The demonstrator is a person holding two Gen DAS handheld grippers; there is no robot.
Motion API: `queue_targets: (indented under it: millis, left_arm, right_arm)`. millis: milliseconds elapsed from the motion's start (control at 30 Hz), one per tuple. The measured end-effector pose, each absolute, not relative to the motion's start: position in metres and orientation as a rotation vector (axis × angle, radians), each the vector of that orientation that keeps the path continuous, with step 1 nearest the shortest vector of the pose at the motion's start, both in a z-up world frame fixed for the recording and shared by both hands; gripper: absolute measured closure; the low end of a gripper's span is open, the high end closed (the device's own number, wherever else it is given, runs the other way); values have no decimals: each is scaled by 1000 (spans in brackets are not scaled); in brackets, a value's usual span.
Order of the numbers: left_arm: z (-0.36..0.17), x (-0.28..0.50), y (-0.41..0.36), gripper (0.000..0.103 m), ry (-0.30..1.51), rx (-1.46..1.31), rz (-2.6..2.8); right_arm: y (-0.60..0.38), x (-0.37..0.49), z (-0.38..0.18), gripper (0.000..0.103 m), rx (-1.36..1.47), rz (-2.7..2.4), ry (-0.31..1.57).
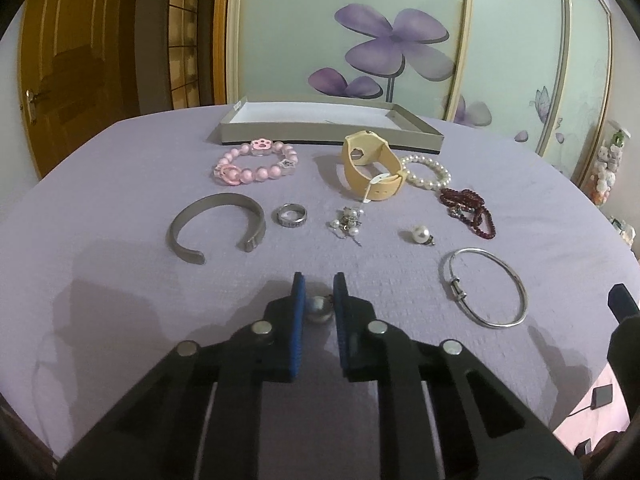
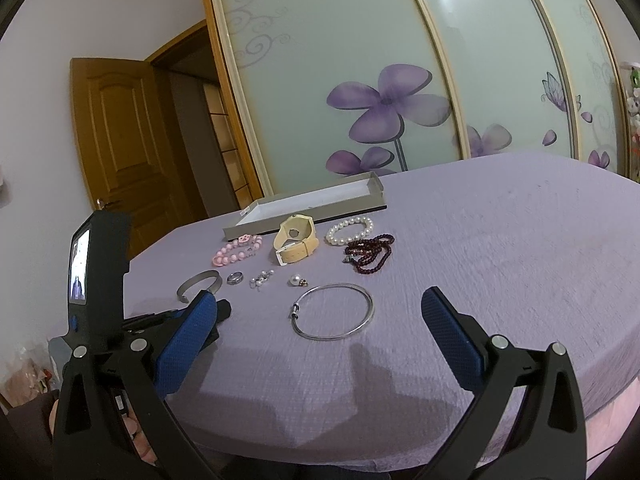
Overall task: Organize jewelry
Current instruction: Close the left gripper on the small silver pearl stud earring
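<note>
My left gripper [image 1: 319,286] is shut on a silver ball pendant [image 1: 319,309], low over the lilac cloth. Ahead lie a grey cuff [image 1: 218,226], a silver ring [image 1: 291,221], a pearl charm cluster [image 1: 347,220], a pearl earring [image 1: 420,235], a thin silver bangle [image 1: 486,286], a pink bead bracelet [image 1: 256,162], a yellow watch [image 1: 372,166], a pearl bracelet [image 1: 426,172] and dark red beads [image 1: 468,210]. An open grey box [image 1: 332,124] stands behind them. My right gripper [image 2: 320,312] is open and empty, just short of the bangle [image 2: 334,312].
The table [image 2: 500,240] has a lilac cloth and rounded edges. Sliding doors with purple flowers [image 1: 396,48] stand behind it. A wooden door [image 2: 120,140] is at the left. The left hand-held unit [image 2: 96,280] shows in the right wrist view.
</note>
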State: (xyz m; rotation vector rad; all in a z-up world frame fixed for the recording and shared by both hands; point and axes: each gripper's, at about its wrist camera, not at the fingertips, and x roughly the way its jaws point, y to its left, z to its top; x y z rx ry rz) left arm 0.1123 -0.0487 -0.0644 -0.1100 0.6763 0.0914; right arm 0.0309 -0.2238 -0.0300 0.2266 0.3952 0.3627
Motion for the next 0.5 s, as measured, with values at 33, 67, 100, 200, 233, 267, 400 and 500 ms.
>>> queue_targets:
  millis: [33,67,100,200,233,267,400,500]
  left_arm:
    - [-64,112,-49,88,676,-108,92]
    - [-64,113,-49,88,675,-103,94]
    - [-64,113,-49,88,676,-105,94]
    - [-64,113,-47,89,675,-103,90]
    - [-64,113,-48,89,675,-104,90]
    - [-63,113,-46,89,676,-109,88]
    - [-62,111,-40,89,675,-125,90]
    - [-59,108,-36,89,664,-134,97]
  right_arm:
    - [-224,31,-30,1,226,363,395]
    - [-224,31,-30,1,227,363,395]
    - [-224,30,-30,1,225,363,396]
    - [-222,32,-31,1,221,363,397]
    - [-221,32,-32,1,217,361,399]
    - [-221,33,-32,1,213,360,402]
    - [-218,36,-35,1,205,353,416]
    - [-216,37,-36,1,195,347,424]
